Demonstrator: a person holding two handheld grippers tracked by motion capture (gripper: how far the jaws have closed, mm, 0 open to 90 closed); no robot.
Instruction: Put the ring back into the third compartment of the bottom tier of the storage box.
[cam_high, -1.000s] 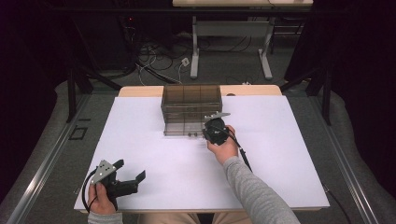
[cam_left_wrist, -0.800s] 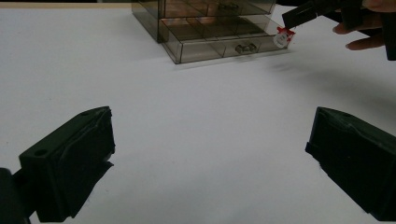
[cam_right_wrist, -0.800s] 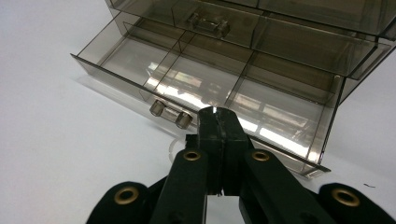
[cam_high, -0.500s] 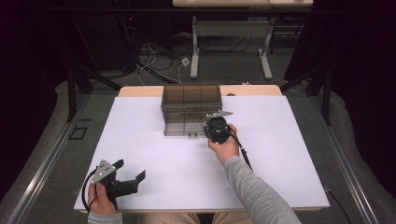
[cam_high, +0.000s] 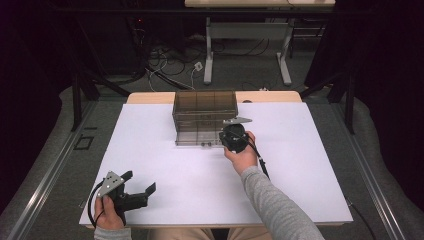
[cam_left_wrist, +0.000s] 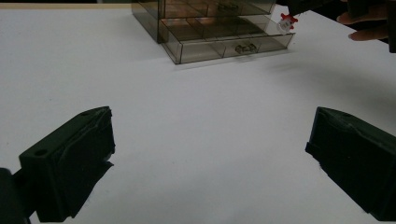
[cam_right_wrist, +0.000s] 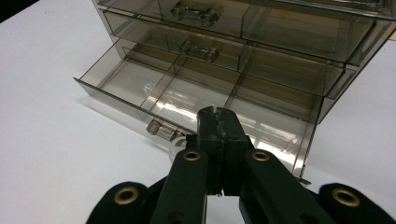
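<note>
A drawer organizer (cam_high: 204, 116) stands at the table's (cam_high: 300, 165) far middle, its bottom drawer (cam_right_wrist: 187, 100) pulled out. The right gripper (cam_high: 234, 137) hovers over that drawer's right end; the left gripper (cam_high: 131, 194) sits near the front left corner.

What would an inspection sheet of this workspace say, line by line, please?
surface: white table.
job's things: smoky drawer unit, bottom drawer pulled out; small red-and-white piece over its right front corner.
clutter: nothing seen.
grippers: right gripper shut, apparently on the piece; left gripper open, near the table's front edge.
cables: gripper cable along the right forearm; floor cables behind the table.
surroundings: second desk beyond, dark curtains.
</note>
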